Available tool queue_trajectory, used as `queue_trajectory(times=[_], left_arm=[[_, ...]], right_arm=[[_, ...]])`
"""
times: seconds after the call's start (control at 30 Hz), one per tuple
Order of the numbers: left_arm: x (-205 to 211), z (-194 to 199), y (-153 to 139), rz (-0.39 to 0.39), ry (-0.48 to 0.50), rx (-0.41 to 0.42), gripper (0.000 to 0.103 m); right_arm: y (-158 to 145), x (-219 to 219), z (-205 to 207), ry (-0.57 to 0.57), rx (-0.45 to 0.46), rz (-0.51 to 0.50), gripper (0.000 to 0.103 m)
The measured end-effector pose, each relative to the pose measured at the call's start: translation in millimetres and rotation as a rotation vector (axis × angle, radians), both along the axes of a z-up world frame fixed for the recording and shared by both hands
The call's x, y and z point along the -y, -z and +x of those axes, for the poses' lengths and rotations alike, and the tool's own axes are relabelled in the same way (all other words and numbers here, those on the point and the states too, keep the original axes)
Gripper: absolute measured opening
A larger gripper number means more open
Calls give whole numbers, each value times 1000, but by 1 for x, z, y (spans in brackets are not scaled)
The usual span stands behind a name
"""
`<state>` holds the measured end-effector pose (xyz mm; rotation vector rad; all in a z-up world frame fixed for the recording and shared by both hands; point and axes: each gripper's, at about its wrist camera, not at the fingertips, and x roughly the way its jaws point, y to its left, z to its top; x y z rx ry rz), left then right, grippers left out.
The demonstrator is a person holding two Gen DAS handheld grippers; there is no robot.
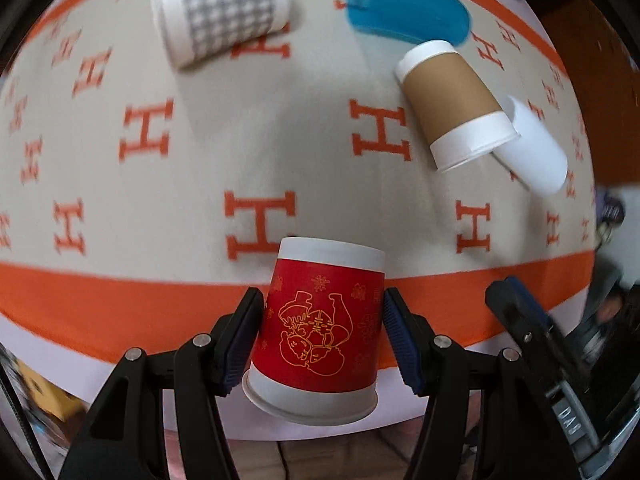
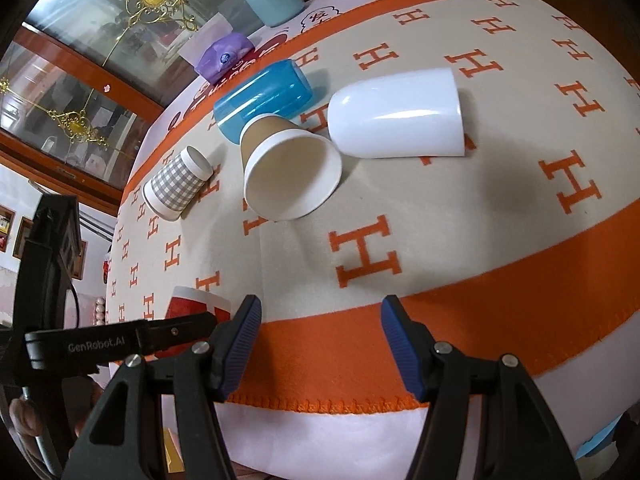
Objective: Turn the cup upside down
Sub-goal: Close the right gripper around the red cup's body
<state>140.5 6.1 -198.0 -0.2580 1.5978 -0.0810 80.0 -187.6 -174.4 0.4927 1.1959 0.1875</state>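
**Red cup in my left gripper, rim toward the camera**

Between the blue pads of my left gripper [image 1: 322,336] sits the red paper cup [image 1: 318,332], printed with gold line figures. Its wide rim points toward the camera and its base away, slightly tilted. The left pad presses its wall; the right pad is at the wall, though I cannot tell if it touches. The cup hangs over the orange border of the H-patterned blanket [image 1: 256,152].

My right gripper [image 2: 320,344] is wide open with nothing between its fingers, just beside the left one over the same border.

Farther out, four cups lie on their sides. The brown-sleeved paper cup [image 2: 288,172] has its open mouth facing my right camera, touching the white plastic cup [image 2: 400,116] and the blue plastic tumbler [image 2: 262,100] behind it. The grey gingham paper cup [image 2: 178,184] lies apart to the left.

Beyond the blanket are a purple tissue pack [image 2: 224,58] and a teal container [image 2: 274,2].
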Motion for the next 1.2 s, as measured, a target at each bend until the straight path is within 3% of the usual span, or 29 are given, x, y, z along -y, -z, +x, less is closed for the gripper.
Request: queue_trajectory(times=[0.17, 0.3, 0.47, 0.97, 1.2], left_arm=[[-14, -9, 14, -70, -122, -20, 60], [-17, -12, 20, -97, -145, -18, 61], [-14, -5, 17, -104, -143, 8, 78], [-39, -21, -33, -45, 27, 137, 80], [-65, -42, -53, 11, 100, 309, 80]], right_arm=[[1, 0, -1, -1, -6, 6, 62], [5, -1, -2, -11, -26, 34, 62], [4, -4, -3, -28, -33, 41, 62], [-11, -25, -1, -98, -43, 72, 62], [-3, -52, 16, -170, -118, 149, 62]])
